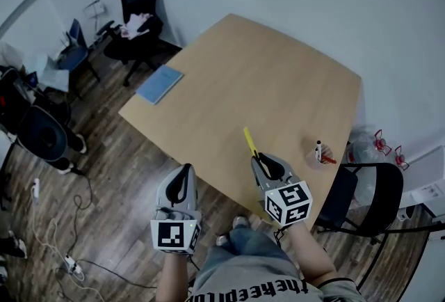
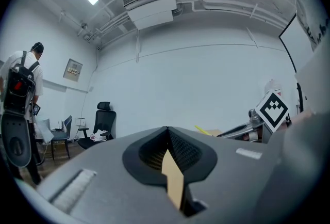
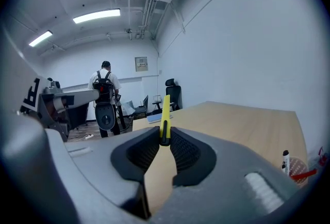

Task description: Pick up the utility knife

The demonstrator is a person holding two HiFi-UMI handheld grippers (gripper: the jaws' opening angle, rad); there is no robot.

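Pinching the utility knife near its dark end, your right gripper has its ribbed black pads closed to a narrow gap on the thin, flat handle. The knife is a slim yellow strip of smooth plastic, and it sticks straight out past the jaw tips. In the head view, the knife points away from you over the near edge of the table, a pale wood-look top with rounded corners. Your left gripper has its matching ribbed pads meeting at the tips with nothing between them. Its smooth grey shell sits beside the table's edge, over the dark plank floor. Farther out on the table, a flat blue notebook lies near the left edge. A small clear cup holding pens stands just to the right of the right gripper.
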